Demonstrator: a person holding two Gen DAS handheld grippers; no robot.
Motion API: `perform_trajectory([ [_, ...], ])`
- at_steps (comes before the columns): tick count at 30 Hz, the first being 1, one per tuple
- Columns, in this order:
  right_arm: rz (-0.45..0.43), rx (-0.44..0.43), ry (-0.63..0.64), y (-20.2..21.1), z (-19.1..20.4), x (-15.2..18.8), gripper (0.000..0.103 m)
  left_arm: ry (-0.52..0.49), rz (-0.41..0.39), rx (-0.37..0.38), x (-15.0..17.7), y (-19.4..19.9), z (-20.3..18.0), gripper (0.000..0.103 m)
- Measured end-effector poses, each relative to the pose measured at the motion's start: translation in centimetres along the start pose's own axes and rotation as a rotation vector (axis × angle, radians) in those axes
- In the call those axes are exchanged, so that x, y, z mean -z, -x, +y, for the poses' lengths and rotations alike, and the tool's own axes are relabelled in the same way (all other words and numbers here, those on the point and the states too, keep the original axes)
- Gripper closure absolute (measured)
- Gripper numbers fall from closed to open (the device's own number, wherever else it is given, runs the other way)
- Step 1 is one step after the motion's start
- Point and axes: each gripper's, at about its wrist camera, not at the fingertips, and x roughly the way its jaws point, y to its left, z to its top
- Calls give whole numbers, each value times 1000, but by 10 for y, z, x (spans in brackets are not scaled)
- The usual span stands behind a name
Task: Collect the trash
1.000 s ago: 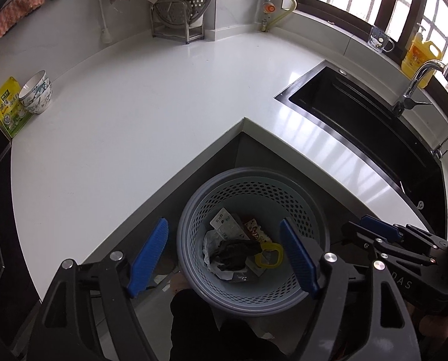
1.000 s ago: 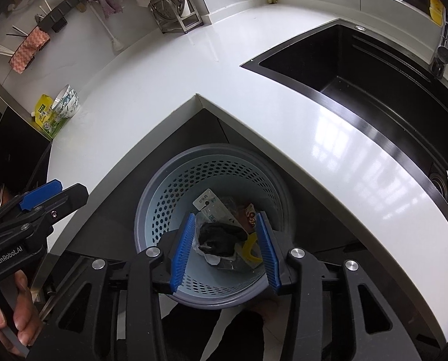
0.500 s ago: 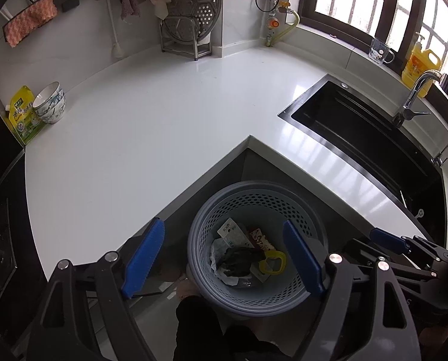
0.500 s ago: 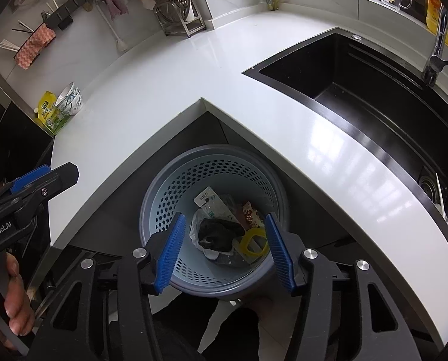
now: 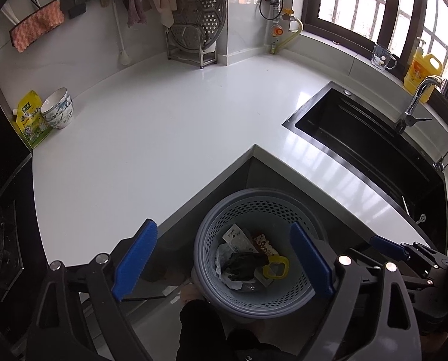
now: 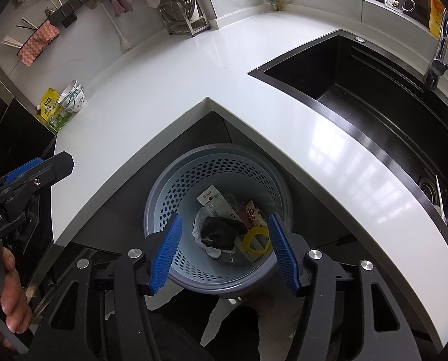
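A grey-blue perforated trash basket [image 5: 212, 225] [image 6: 164, 192] stands on the floor in the inner corner of the white L-shaped counter [image 5: 151, 138] [image 6: 176, 72]. Inside lie trash items: a black crumpled piece [image 5: 245, 263] [image 6: 221, 231], white wrappers [image 5: 237, 237] [image 6: 213, 200], a brown snack packet [image 5: 264, 243] and a yellow ring-shaped piece [image 5: 276, 266] [image 6: 255, 239]. My left gripper [image 5: 224, 260] is open and empty, held high above the basket. My right gripper [image 6: 224, 251] is open and empty, also above the basket.
A black sink [image 5: 368, 147] [image 6: 359, 84] with a faucet [image 5: 416, 102] is set in the counter at right. Stacked bowls [image 5: 58, 108] and a yellow-green pouch [image 5: 28, 120] sit at far left. A steel rack [image 5: 194, 30] stands at the back. A yellow bottle [image 5: 422, 69] and a glass mug [image 5: 383, 58] rest on the window sill.
Both grippers have risen and pulled back from the basket, so it looks smaller and more counter shows. The right jaws have opened wider. The trash in the basket has not moved.
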Motion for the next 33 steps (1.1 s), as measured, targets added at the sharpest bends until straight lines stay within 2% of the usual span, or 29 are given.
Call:
perform_trajectory([
  [7, 13, 4, -4, -1, -1, 0, 43, 3, -4, -11, -1, 3, 3, 8],
  [33, 17, 4, -7, -2, -3, -1, 42, 26, 22, -46, -4, -3, 2, 6],
])
